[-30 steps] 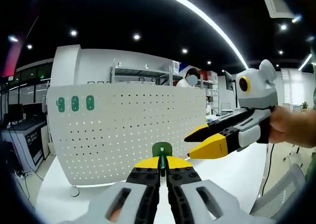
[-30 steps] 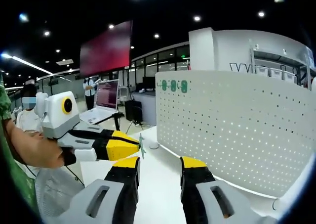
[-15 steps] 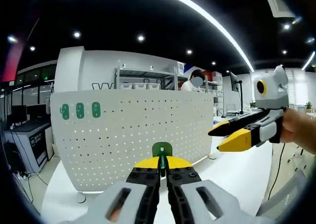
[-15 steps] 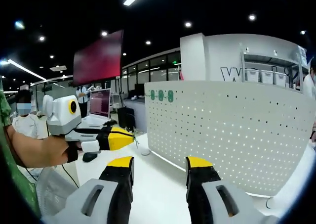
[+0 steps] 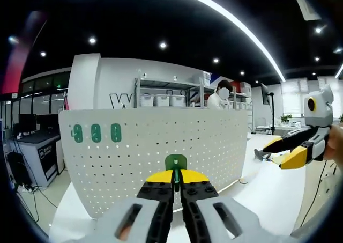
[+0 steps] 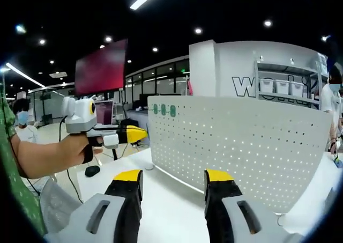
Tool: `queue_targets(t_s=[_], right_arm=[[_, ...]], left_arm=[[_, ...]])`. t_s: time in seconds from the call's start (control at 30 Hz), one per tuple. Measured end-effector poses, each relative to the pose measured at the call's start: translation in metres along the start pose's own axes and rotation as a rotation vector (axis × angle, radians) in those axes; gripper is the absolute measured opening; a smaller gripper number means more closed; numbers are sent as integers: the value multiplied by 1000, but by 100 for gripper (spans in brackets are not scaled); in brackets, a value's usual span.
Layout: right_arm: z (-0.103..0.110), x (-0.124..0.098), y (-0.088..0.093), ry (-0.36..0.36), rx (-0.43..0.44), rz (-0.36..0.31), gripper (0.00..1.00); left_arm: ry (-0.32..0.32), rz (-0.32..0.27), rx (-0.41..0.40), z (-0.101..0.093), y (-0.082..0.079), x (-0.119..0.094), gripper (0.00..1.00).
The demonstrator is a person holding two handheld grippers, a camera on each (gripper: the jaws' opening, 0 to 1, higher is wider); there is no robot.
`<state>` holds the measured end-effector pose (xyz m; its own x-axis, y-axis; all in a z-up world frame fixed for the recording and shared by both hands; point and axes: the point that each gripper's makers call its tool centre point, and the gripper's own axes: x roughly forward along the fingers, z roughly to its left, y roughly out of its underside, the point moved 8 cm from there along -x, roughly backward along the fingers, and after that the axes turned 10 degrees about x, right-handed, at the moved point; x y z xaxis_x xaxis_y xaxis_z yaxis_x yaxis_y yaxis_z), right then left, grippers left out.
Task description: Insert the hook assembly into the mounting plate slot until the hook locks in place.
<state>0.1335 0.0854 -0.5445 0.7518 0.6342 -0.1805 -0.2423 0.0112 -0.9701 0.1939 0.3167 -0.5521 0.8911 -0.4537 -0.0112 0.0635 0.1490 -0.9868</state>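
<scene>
The left gripper (image 5: pixel 177 179), jaws pinched on a green hook assembly (image 5: pixel 175 163), faces the white mounting plate (image 5: pixel 161 152) upright on the desk (image 6: pixel 171 200). The right gripper (image 6: pixel 172 178) stands wide open, holding nothing.

A dark ceiling (image 5: pixel 161 17) carries round spotlights and one long bright light strip (image 5: pixel 236 28) curving across it. Below stands a broad white pillar (image 5: pixel 86 82) with a lettered wall beside it. In front of that wall runs a metal shelf (image 5: pixel 166 95) holding white bins. Left of the pillar are dark glazed partitions (image 5: pixel 32 101). A red screen (image 6: pixel 102 66) hangs from the ceiling, left of the pillar, in the right gripper view.
</scene>
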Motion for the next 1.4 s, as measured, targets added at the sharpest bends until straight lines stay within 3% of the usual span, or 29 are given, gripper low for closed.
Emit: queue_targets(t_s=[0.37, 0.7, 1.4], right_arm=[[-8, -5, -6, 5, 12, -14, 49], [-18, -16, -12, 16, 18, -33, 52], [-36, -17, -10, 38, 46, -56, 53]], left_arm=[[-71, -35, 15, 24, -24, 27, 3], [-124, -43, 34, 45, -42, 67, 3], [-190, 9, 38, 64, -41, 119, 3]])
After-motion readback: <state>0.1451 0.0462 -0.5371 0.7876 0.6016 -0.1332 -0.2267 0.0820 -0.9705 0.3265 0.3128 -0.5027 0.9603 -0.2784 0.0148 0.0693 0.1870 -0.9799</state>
